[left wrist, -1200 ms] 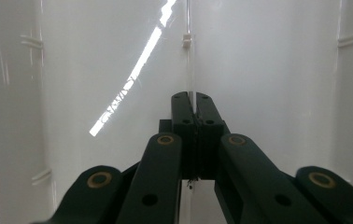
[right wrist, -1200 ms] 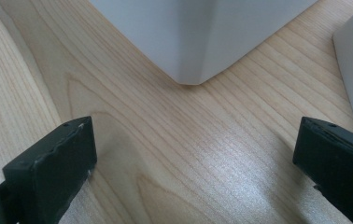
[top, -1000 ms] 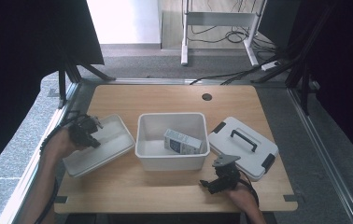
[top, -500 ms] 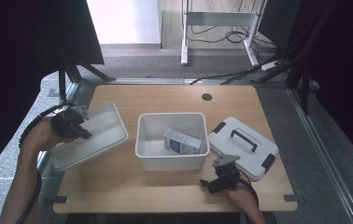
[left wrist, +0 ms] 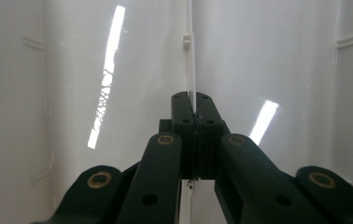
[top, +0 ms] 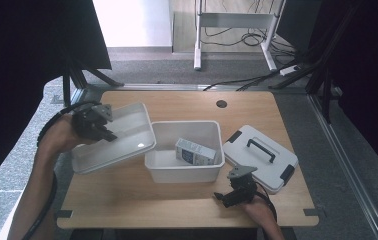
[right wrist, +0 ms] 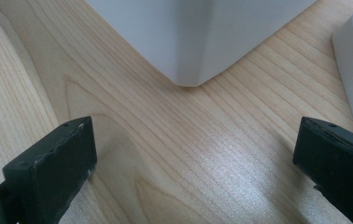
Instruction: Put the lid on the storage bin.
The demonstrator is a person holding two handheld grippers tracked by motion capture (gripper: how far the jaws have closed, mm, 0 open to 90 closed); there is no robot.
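A white bin (top: 184, 162) stands mid-table with a small carton (top: 195, 152) lying inside. My left gripper (top: 102, 131) is shut on the rim of a second white bin (top: 127, 130), held tilted with its right edge over the middle bin's left rim. In the left gripper view the jaws of the left gripper (left wrist: 192, 114) pinch a thin white wall of the held bin (left wrist: 268, 70). My right gripper (top: 227, 196) rests open on the wood near the front edge, just right of the middle bin. The right gripper (right wrist: 193, 154) faces that bin's corner (right wrist: 188, 42) with nothing between its jaws.
A white lid with a black handle (top: 260, 156) lies at the right of the table, close to the right gripper. A round cable hole (top: 221, 104) sits near the table's far edge. Dark screens stand on both sides, and a desk frame with cables is behind.
My left gripper has lifted the held bin off the table and swung it right, so its edge now overlaps the middle bin's left rim. The right gripper has stayed put.
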